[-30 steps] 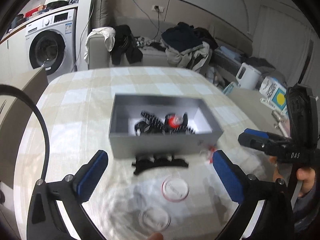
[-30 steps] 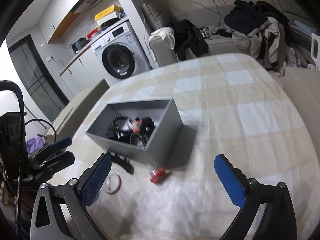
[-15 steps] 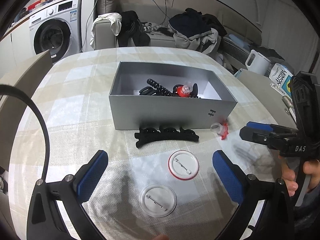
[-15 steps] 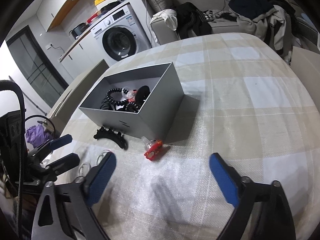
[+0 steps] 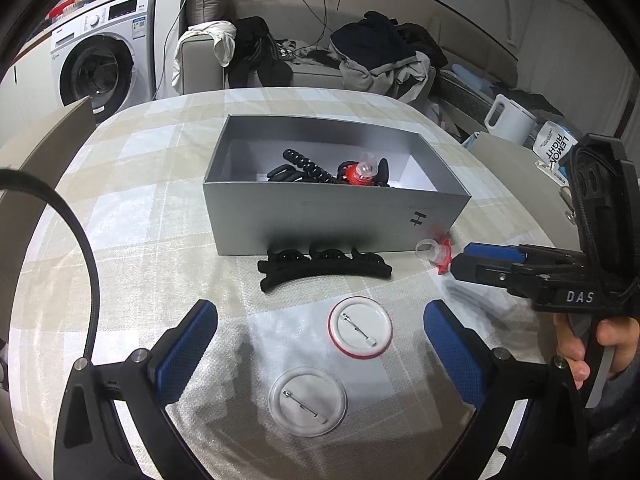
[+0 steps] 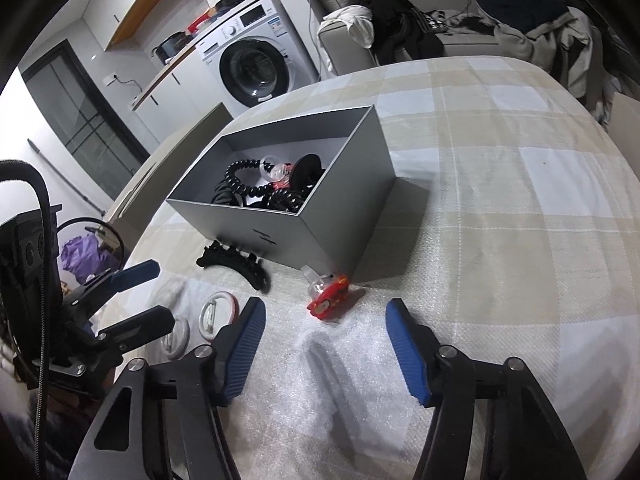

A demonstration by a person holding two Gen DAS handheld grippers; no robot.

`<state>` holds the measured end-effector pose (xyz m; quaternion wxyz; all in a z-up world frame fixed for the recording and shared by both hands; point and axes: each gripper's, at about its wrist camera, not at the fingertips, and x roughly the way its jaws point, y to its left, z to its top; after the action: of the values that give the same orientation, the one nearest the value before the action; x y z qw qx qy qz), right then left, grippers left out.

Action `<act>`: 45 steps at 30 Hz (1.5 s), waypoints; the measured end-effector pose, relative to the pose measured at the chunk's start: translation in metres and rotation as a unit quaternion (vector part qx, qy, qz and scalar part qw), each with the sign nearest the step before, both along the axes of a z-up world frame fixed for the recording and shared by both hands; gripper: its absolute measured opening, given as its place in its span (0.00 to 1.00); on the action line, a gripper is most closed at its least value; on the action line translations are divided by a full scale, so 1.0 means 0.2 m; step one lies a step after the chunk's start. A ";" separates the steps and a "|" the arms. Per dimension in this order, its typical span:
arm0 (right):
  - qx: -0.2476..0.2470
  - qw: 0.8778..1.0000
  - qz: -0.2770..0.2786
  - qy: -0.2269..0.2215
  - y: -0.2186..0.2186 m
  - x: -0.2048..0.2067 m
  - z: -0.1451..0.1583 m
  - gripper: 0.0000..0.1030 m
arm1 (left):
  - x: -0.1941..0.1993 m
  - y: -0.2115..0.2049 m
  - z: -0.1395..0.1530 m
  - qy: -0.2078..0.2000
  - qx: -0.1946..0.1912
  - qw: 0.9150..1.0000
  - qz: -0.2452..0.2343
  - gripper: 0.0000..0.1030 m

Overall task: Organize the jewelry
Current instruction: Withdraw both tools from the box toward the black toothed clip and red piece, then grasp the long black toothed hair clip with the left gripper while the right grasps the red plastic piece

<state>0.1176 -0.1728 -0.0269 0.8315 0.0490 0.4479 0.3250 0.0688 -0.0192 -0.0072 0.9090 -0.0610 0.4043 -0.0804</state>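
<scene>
Left tongs (image 5: 320,344): spread wide, nothing held, hung over the near edge of the surface (image 5: 160,152); two round pin badges are seen between the blue pads.
Clear-rimmed badge (image 5: 307,401): laid pin side up, nearest the near edge.
Red-rimmed badge (image 5: 360,327): laid pin side up just beyond the clear-rimmed one, apart from it.
Right tongs (image 6: 324,332): spread moderately, nothing held; the red toy ring is seen just ahead of the gap. In the left wrist view they (image 5: 460,258) are seen side-on from the right, tips just beside that ring.
Black hair claw (image 5: 324,266): laid flat along the front wall of the box, close against it; contact cannot be told.
Red toy ring (image 6: 328,292): laid on its side at the front right corner of the box, clear band toward the wall.
Grey box (image 5: 336,220): open, set near the middle of the surface; a black coiled hair tie (image 5: 308,166), other dark pieces and a second red ring (image 5: 360,170) are held inside.
</scene>
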 end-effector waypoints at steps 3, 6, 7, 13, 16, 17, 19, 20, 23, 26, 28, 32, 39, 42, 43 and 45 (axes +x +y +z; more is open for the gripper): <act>-0.003 1.000 0.003 -0.003 0.01 0.01 0.00 0.54 | 0.00 0.00 0.00 -0.001 0.003 1.000 -0.002 0.97; -0.008 1.000 0.003 -0.006 0.03 0.02 -0.01 0.48 | 0.01 0.00 0.00 0.001 0.001 1.000 0.000 0.97; -0.011 1.000 0.002 -0.008 0.03 0.03 -0.01 0.46 | 0.01 0.00 -0.01 0.001 0.002 1.000 0.001 0.97; -0.034 0.999 0.008 -0.020 0.07 0.03 -0.01 0.33 | 0.03 0.01 -0.02 0.008 0.003 1.000 0.006 0.97; -0.042 0.999 0.010 -0.026 0.09 0.02 -0.01 0.29 | 0.04 0.01 -0.02 0.009 0.000 1.000 0.007 0.97; -0.043 0.999 0.011 -0.026 0.09 0.02 -0.01 0.27 | 0.04 0.01 -0.02 0.009 0.000 1.000 0.006 0.97; -0.047 0.998 0.013 -0.029 0.10 0.01 -0.01 0.22 | 0.04 0.01 -0.02 0.009 0.000 1.000 0.006 0.97; -0.048 0.998 0.014 -0.029 0.10 0.01 -0.02 0.22 | 0.04 0.01 -0.02 0.008 0.000 1.000 0.006 0.97; -0.045 0.998 0.016 -0.032 0.09 0.00 -0.01 0.21 | 0.04 0.01 -0.02 0.009 0.000 1.000 0.007 0.97; -0.031 0.999 0.013 -0.034 0.06 -0.02 0.00 0.21 | 0.05 0.01 -0.02 0.010 -0.001 1.000 0.007 0.97; -0.010 0.999 0.009 -0.034 0.02 -0.03 0.02 0.21 | 0.06 0.01 -0.02 0.012 -0.003 1.000 0.004 0.97; 0.012 0.999 -0.005 -0.035 -0.04 -0.04 0.05 0.21 | 0.10 -0.01 -0.03 0.022 -0.005 1.000 -0.001 0.97; 0.017 0.999 -0.010 -0.038 -0.06 -0.04 0.08 0.21 | 0.16 -0.07 -0.05 0.036 0.005 0.999 -0.007 0.97; 0.019 0.999 -0.009 -0.041 -0.06 -0.06 0.08 0.21 | 0.18 -0.08 -0.06 0.046 0.010 0.999 -0.001 0.97; 0.020 0.999 -0.009 -0.042 -0.07 -0.06 0.09 0.21 | 0.18 -0.08 -0.07 0.050 0.009 0.999 0.000 0.97; 0.021 0.999 -0.010 -0.043 -0.07 -0.06 0.09 0.21 | 0.19 -0.07 -0.07 0.055 0.007 0.998 0.003 0.97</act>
<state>0.1049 -0.1876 -0.0086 0.8521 0.0570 0.4044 0.3273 0.1065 -0.0339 -0.0221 0.8860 -0.0605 0.4542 -0.0713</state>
